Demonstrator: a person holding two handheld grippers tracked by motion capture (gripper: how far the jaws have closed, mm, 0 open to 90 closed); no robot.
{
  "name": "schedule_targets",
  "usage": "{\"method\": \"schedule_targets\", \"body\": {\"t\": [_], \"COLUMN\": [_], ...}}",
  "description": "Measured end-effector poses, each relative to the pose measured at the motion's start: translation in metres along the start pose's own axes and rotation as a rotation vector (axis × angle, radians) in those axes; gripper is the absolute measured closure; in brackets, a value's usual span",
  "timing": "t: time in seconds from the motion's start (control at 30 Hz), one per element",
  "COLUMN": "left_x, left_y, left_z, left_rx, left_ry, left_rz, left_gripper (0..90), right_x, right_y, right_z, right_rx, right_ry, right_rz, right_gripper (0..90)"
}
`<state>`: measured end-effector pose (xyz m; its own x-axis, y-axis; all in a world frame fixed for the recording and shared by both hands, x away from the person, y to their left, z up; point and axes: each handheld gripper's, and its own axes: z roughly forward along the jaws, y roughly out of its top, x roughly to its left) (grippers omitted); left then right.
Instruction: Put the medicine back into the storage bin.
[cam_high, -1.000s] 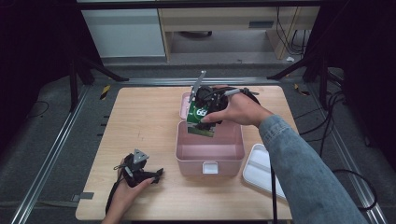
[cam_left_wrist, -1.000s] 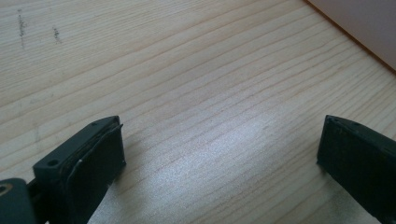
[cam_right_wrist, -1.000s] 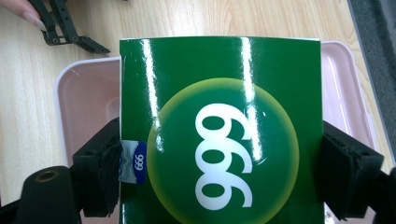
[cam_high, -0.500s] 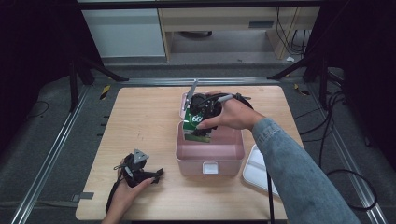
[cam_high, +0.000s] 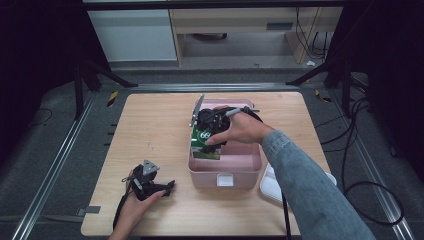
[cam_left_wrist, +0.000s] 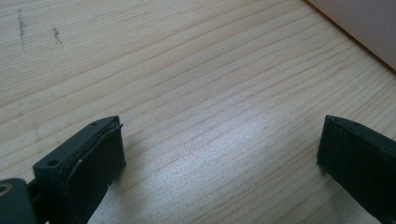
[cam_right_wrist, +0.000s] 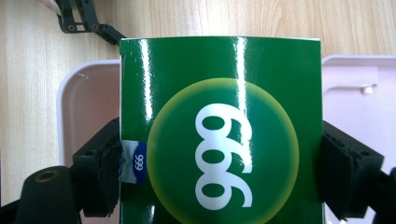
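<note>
My right gripper (cam_high: 207, 135) is shut on a glossy green box (cam_right_wrist: 219, 130) marked 999; its two black pads (cam_right_wrist: 100, 172) press the box's sides. In the high view the green box (cam_high: 204, 145) hangs partly inside the pink bin (cam_high: 225, 172) at its left end, over the bin's floor. My left gripper (cam_high: 167, 187) rests on the wooden table (cam_high: 150, 130) at the front left, held by a hand. Its jaws stand wide open with bare wood between the pads (cam_left_wrist: 98, 158).
A white lid or tray (cam_high: 272, 182) lies at the bin's right, near the table's front edge. The pink bin's wall (cam_left_wrist: 369, 23) shows at the top right of the left gripper view. Dark frame legs and cables surround the table.
My right hand has lowered the green box toward me into the pink bin. The left gripper has stayed where it was.
</note>
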<state>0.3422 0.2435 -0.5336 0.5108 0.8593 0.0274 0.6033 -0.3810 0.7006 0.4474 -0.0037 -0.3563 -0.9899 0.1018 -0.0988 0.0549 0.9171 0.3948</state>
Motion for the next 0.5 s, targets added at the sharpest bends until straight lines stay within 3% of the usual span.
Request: {"method": "schedule_targets", "body": {"t": [0.5], "left_x": [0.0], "left_y": [0.0], "left_z": [0.0], "left_rx": [0.0], "left_ry": [-0.001], "left_rz": [0.0], "left_gripper": [0.0], "right_x": [0.005], "right_y": [0.006], "right_z": [0.011], "right_rx": [0.026], "right_ry": [0.023], "right_rz": [-0.028], "right_gripper": [16.6]}}
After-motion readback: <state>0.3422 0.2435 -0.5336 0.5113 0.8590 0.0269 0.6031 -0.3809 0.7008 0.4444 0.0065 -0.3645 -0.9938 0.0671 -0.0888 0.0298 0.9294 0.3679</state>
